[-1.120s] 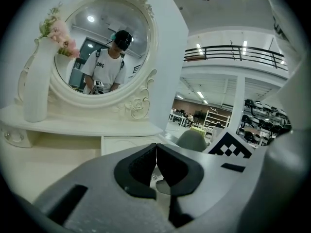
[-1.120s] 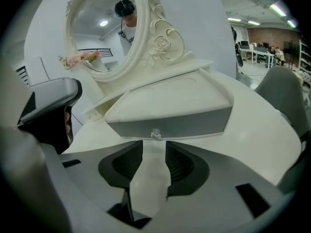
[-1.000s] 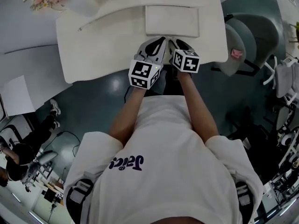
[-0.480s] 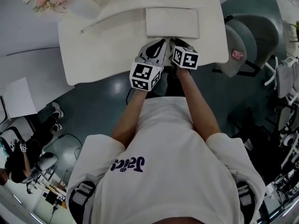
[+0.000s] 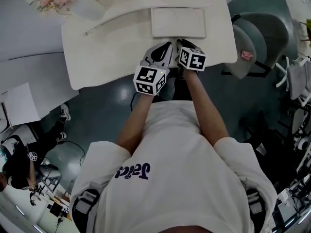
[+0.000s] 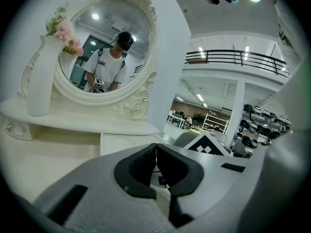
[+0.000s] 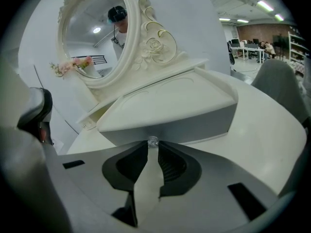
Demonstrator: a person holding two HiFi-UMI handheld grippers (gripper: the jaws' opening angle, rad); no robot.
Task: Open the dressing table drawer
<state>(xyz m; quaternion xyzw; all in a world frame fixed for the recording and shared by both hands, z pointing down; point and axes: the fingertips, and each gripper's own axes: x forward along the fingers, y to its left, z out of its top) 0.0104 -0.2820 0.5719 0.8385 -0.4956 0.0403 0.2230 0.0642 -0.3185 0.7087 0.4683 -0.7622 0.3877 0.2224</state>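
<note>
A small white drawer (image 5: 178, 22) (image 7: 170, 108) sits at the back middle of the white dressing table (image 5: 107, 47), below the oval mirror (image 6: 104, 42). A tiny clear knob (image 7: 153, 141) sticks out of the drawer's front. My right gripper (image 5: 179, 42) (image 7: 153, 144) points down at that front. Its jaws are closing, and their tips pinch the knob. Just to its left, over the tabletop, my left gripper (image 5: 166, 46) (image 6: 156, 145) is shut with nothing between its jaws.
A white vase with pink flowers (image 5: 73, 4) (image 6: 41, 76) stands at the table's back left. A grey chair (image 5: 252, 42) stands to the right of the table. A sheet of paper (image 5: 22, 103) lies at the left, and a person in black (image 5: 24, 164) is at the lower left.
Both grippers stay at the drawer's front with no visible shift. The person in black at the lower left has moved.
</note>
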